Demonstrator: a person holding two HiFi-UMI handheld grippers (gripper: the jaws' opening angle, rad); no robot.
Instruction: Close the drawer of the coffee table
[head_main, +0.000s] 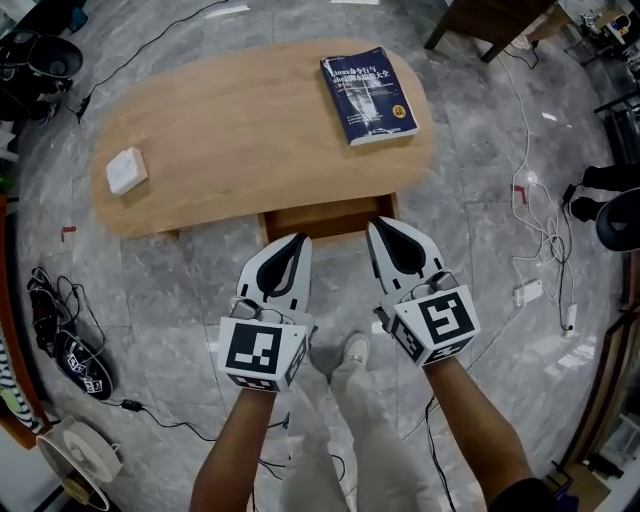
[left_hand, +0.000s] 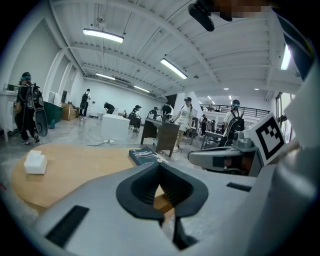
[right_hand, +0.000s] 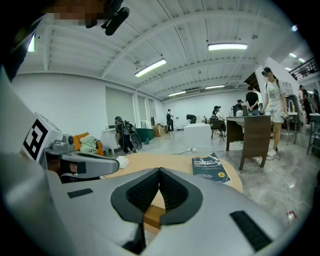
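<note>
The drawer (head_main: 328, 220) lies just beyond left gripper (head_main: 296, 242) and right gripper (head_main: 381, 227), jaws together.

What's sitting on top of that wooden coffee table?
A dark blue book lies near the right end, a small white box near the left. Anything under the book is hidden.

Both arms reach forward and down, bare left forearm (head_main: 232, 455) and right forearm (head_main: 482, 425) side by side. My left gripper (head_main: 293, 243), white plastic with black pads, has its jaws pressed together at the tips with nothing between them. Right gripper (head_main: 381, 225) looks identical, also empty. Their tips angle toward each other, near but apart.
</note>
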